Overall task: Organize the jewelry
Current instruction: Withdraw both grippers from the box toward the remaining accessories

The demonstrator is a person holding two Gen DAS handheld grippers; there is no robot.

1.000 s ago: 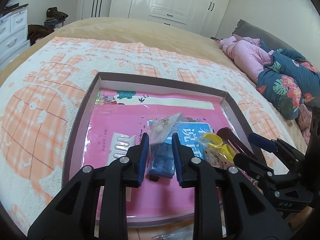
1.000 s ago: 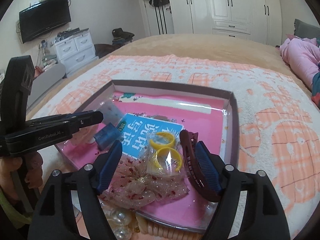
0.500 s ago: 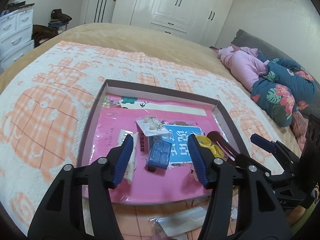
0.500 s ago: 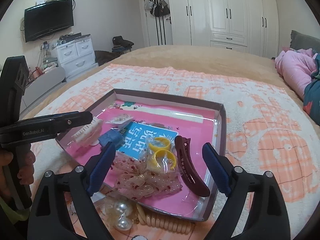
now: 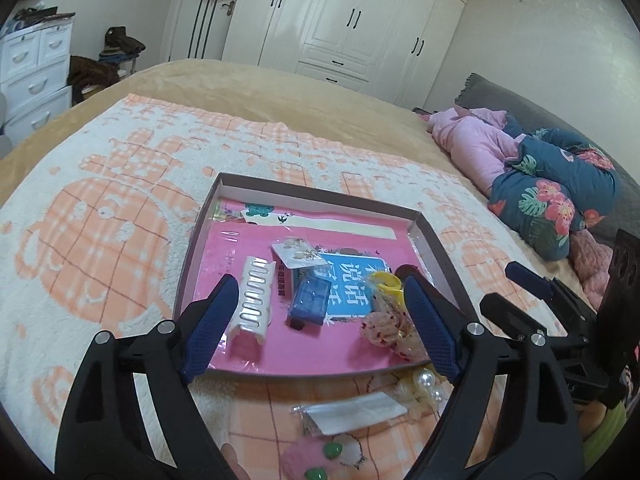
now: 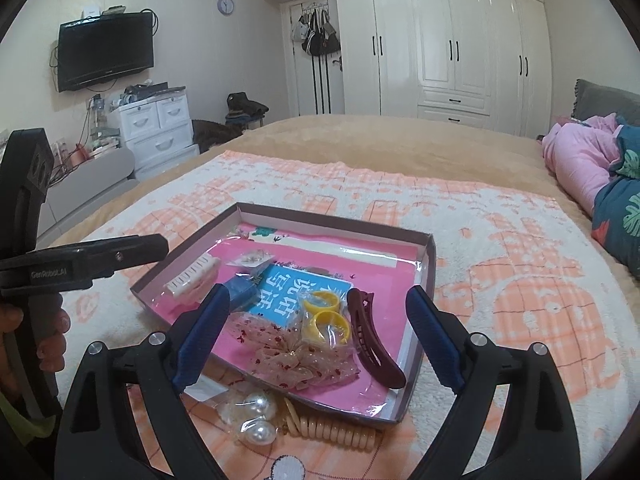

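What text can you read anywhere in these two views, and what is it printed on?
"GenRobot.AI": on the side of the left tool.
"说话": large white characters on the blue book cover in the tray; the remaining characters are partly covered.
Small print on the pink sheet: too small to read.

Left-wrist view: raised, near, facing the wardrobe across the shallow brown-rimmed pink-lined cardboard tray (image 5: 434, 240). Right-wrist view: beside it, same heading. Both share that tray (image 6: 430, 264).
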